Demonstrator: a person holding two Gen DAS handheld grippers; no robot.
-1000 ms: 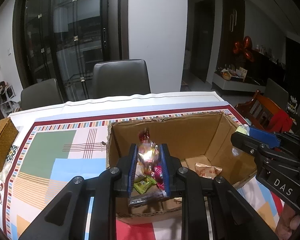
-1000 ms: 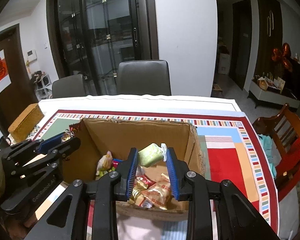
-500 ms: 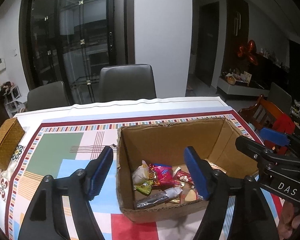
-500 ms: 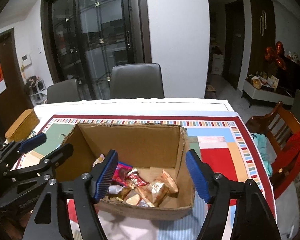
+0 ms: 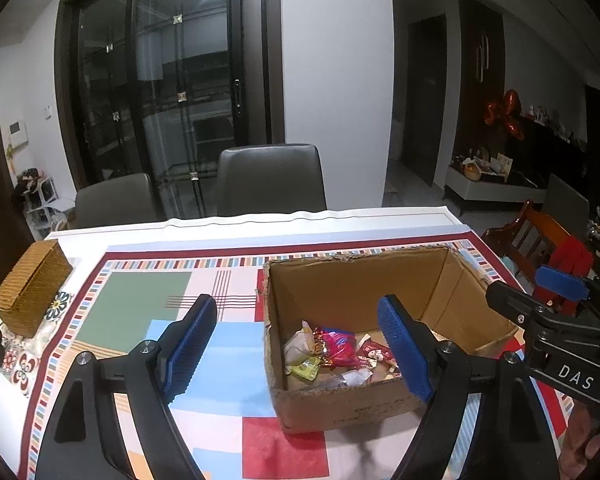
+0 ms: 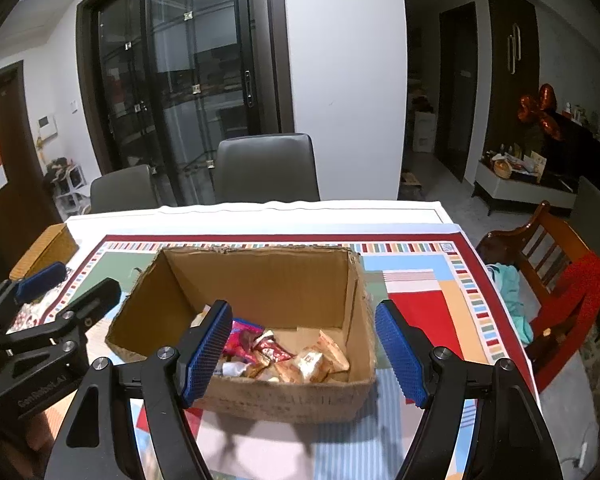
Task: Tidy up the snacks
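Left wrist view's got one torn brown cardboard box at lower right holding a heap of crinkly snack packets, both grippers' blue-padded jaws just opened wide, nothing between them.

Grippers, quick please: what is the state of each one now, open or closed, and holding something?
Left gripper: open, holding nothing, jaws just opened.
Right gripper: open, holding nothing, above the cardboard box.
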